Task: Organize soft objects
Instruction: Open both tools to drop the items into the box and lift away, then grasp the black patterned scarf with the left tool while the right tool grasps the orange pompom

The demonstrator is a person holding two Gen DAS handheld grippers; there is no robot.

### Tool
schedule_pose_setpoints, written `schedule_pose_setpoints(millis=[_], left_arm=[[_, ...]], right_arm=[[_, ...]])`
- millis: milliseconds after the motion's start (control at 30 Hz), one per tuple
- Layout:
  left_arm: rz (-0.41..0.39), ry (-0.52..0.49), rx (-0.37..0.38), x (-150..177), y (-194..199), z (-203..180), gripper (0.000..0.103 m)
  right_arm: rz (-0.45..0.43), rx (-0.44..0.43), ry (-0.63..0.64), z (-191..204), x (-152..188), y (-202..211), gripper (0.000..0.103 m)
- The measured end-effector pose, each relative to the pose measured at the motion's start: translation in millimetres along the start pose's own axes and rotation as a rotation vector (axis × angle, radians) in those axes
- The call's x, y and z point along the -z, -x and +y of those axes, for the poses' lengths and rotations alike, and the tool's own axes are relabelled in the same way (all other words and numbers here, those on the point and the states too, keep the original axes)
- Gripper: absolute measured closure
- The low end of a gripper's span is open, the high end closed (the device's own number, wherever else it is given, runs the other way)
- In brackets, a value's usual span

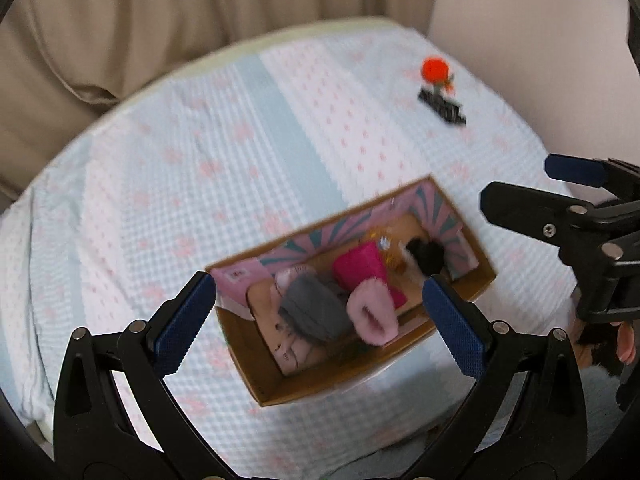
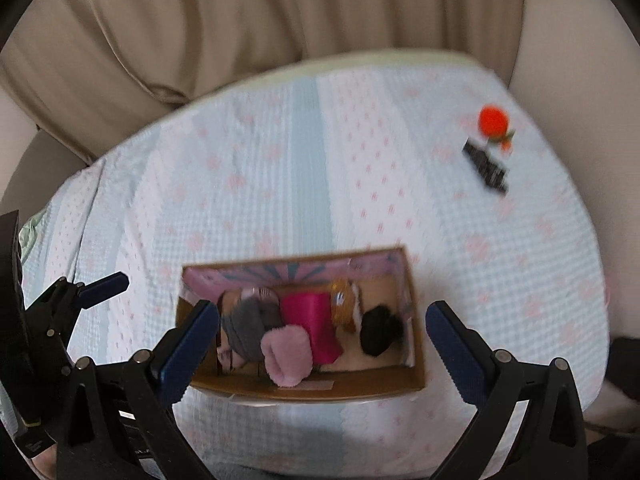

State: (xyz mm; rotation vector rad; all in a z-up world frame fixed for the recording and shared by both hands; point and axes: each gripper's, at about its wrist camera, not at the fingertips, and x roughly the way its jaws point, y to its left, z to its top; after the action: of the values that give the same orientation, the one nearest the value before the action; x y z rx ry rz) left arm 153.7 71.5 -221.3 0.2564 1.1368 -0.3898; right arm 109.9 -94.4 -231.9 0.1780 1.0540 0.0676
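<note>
An open cardboard box (image 1: 276,390) (image 2: 304,388) sits on the bed near its front edge. Inside lie a grey soft item (image 1: 314,312) (image 2: 246,326), a fluffy pink slipper (image 1: 372,314) (image 2: 286,354), a magenta item (image 1: 360,266) (image 2: 310,316), a black fuzzy item (image 1: 426,254) (image 2: 378,330) and a small brown-gold item (image 2: 344,302). My left gripper (image 1: 320,320) is open and empty above the box. My right gripper (image 2: 322,344) is open and empty above the box; it also shows at the right of the left wrist view (image 1: 524,188).
The bed has a light blue and white quilt (image 1: 240,152) (image 2: 280,168) with pink marks. An orange pompom (image 1: 435,69) (image 2: 493,120) and a black patterned item (image 1: 443,107) (image 2: 486,166) lie at the far right. Beige curtains (image 1: 160,20) hang behind.
</note>
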Motion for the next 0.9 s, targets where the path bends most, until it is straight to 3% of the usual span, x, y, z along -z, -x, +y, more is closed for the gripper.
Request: schedule_pose_setpoints(millis=[133, 367, 567, 733, 900], left_arm=[[-0.095, 0.052, -0.017, -7.8, 40.3, -9.7, 0.000], [-0.238, 0.105, -0.050, -37.5, 97.4, -46.2, 0.000], [-0.344, 0.154, -0.056, -69.6, 122.1, -91.8, 0.000], [-0.409, 0.178, -0.098, -97.5, 118.9, -136.2, 0.000], [-0.396, 0.215, -0.074, -131.9, 94.9, -171.9, 0.000]], right_arm=[[-0.129, 0.031, 0.034, -9.8, -5.6, 50.4, 0.000], [-0.280, 0.036, 0.027, -53.5, -13.4, 112.6, 0.000], [-0.331, 0.125, 0.062, -103.9, -24.0, 138.7, 0.000], [-0.334, 0.165, 0.086, -157.2, -44.9, 142.6, 0.000], [-0.313, 0.145, 0.085, -213.2, -71.6, 135.0, 0.000]])
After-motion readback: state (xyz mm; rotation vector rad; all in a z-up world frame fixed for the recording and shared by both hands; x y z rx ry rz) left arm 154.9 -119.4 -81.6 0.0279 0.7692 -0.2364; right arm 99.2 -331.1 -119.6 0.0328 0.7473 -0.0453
